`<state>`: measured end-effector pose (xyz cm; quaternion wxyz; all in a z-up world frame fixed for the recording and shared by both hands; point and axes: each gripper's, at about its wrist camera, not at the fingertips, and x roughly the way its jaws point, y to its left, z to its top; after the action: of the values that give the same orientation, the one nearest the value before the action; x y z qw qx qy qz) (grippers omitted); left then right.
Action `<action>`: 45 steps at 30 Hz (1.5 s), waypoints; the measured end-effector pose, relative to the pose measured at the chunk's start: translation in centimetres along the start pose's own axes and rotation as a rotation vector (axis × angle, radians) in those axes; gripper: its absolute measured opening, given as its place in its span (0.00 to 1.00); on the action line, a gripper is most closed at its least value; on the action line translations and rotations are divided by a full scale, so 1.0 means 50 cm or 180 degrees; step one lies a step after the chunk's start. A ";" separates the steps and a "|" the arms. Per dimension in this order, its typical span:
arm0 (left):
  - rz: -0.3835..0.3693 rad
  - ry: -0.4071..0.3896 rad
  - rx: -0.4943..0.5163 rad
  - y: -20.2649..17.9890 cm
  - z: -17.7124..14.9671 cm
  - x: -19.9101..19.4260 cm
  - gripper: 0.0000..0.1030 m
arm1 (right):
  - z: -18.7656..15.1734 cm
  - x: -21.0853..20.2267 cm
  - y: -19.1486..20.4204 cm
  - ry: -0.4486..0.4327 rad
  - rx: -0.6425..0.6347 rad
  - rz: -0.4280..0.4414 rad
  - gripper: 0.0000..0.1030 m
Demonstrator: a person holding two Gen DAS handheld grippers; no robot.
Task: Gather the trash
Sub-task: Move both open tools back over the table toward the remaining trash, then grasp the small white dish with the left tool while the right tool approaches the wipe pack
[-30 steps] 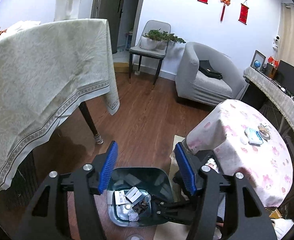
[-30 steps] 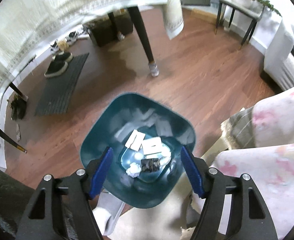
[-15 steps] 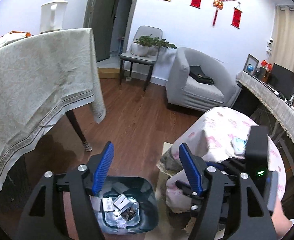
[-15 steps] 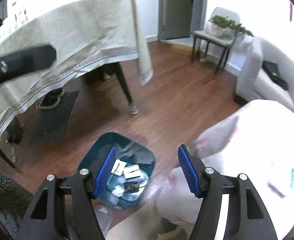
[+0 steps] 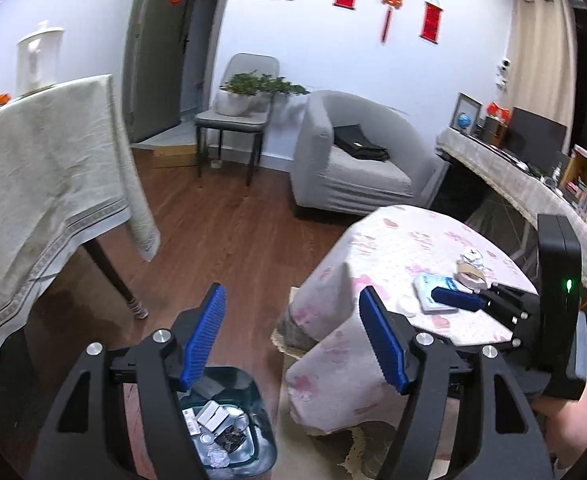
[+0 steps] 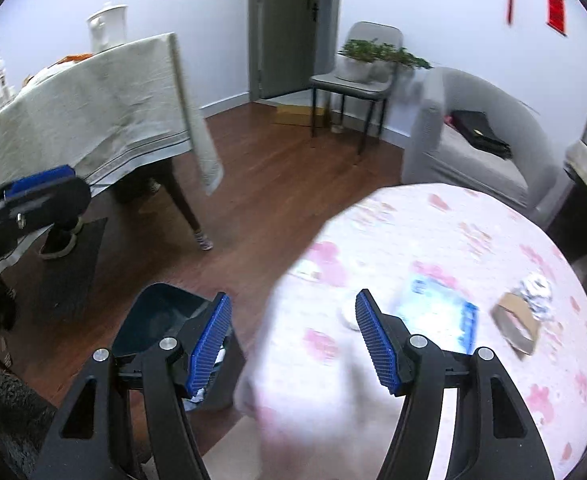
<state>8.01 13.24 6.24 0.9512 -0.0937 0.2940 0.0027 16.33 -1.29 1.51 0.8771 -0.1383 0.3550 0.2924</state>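
A dark teal trash bin [image 5: 249, 432] stands on the floor beside the round table and holds several scraps of paper and wrappers; it also shows in the right wrist view [image 6: 161, 320]. On the round table with a pink floral cloth [image 6: 473, 240] lie a blue and white packet [image 6: 439, 318], a cardboard piece [image 6: 515, 322], a crumpled wrapper [image 6: 535, 290] and a small white bit [image 6: 347, 314]. My left gripper [image 5: 293, 340] is open and empty above the bin's side. My right gripper [image 6: 293, 344] is open and empty, over the table's near edge.
A big table with a beige cloth [image 5: 45, 168] stands at the left, its leg [image 5: 111, 276] on the wooden floor. A grey armchair [image 5: 353, 160], a chair with a plant [image 5: 237, 116] and a side counter [image 5: 533, 188] line the far side.
Both grippers have risen from above the bin. The right gripper has swung right, from over the bin to over the round table. Both stay open.
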 end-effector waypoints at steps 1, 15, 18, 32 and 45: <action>-0.0024 0.0026 0.0035 -0.011 -0.003 0.012 0.70 | -0.002 -0.002 -0.012 -0.0006 0.0023 -0.0031 0.64; -0.0288 0.0300 0.0333 -0.120 -0.033 0.127 0.70 | -0.045 -0.041 -0.162 0.0016 0.0431 -0.0347 0.71; -0.0301 0.0362 0.0476 -0.150 -0.041 0.155 0.70 | -0.052 -0.042 -0.184 0.0037 0.0578 -0.0270 0.74; -0.0369 0.0640 0.0664 -0.211 -0.070 0.267 0.67 | -0.059 -0.043 -0.237 0.0053 0.0895 -0.0265 0.87; -0.0292 0.0636 0.0756 -0.232 -0.074 0.297 0.57 | -0.065 -0.030 -0.252 0.0105 0.1060 -0.0241 0.87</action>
<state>18.90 0.43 -3.03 0.9207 0.0062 0.3809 -0.0849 21.39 -13.37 0.70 0.8923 -0.0090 0.4075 0.1939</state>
